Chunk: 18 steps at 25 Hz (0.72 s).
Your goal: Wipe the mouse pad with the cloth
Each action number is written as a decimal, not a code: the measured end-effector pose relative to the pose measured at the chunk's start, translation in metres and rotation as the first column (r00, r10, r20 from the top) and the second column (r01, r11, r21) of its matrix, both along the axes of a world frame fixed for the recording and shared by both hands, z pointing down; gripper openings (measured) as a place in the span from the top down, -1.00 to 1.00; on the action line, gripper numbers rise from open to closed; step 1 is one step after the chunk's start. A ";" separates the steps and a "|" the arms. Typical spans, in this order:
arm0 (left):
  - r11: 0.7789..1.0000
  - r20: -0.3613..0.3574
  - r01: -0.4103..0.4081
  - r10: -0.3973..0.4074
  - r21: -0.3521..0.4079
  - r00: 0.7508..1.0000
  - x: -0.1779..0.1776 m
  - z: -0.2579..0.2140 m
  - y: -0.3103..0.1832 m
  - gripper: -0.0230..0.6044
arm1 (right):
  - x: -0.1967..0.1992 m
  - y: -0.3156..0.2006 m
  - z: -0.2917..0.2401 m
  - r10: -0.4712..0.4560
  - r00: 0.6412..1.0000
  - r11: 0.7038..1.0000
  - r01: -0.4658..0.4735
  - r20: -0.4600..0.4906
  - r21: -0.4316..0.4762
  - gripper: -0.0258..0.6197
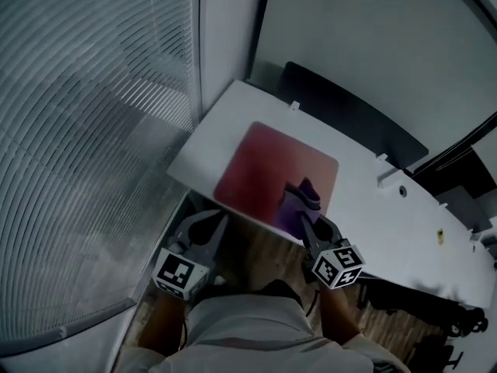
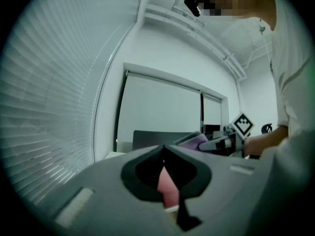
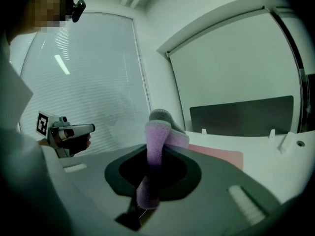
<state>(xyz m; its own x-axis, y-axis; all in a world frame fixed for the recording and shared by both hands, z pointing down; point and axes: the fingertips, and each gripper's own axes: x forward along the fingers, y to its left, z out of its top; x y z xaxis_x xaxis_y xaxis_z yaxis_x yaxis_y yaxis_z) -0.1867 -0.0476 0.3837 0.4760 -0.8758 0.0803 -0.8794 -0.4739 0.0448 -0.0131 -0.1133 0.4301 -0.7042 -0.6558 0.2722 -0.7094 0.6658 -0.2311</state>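
A red mouse pad (image 1: 268, 165) lies on the white desk (image 1: 365, 208), near its front edge. My right gripper (image 1: 305, 224) is shut on a purple cloth (image 1: 300, 202), which rests over the pad's near right part. In the right gripper view the cloth (image 3: 155, 146) runs up between the jaws and folds over ahead of the gripper (image 3: 158, 156), with the pad (image 3: 221, 156) behind it. My left gripper (image 1: 223, 217) hovers at the desk's front edge by the pad's near left corner. Its jaws stand shut and empty (image 2: 163, 147), with a strip of pad (image 2: 166, 186) showing behind them.
Window blinds (image 1: 85, 130) fill the left side. A dark panel (image 1: 349, 111) stands along the desk's back edge, with small white brackets (image 1: 388, 179) on the desk beside it. Black cables (image 1: 458, 158) hang at the right. Wooden floor (image 1: 256, 259) shows below the desk.
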 end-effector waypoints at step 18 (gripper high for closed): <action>0.998 0.025 0.067 -0.067 -0.006 0.997 0.044 0.013 -0.153 0.92 | 0.041 -0.162 0.028 -0.054 0.997 0.998 0.056 0.049 -0.040 0.77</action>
<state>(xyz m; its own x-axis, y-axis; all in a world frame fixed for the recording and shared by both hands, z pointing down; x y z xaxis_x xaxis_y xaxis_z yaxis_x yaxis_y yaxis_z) -0.1432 -0.2004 0.3962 0.4137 -0.9052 0.0978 -0.9103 -0.4133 0.0253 0.0278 -0.2755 0.4579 -0.7514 -0.6047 0.2640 -0.6598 0.6924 -0.2919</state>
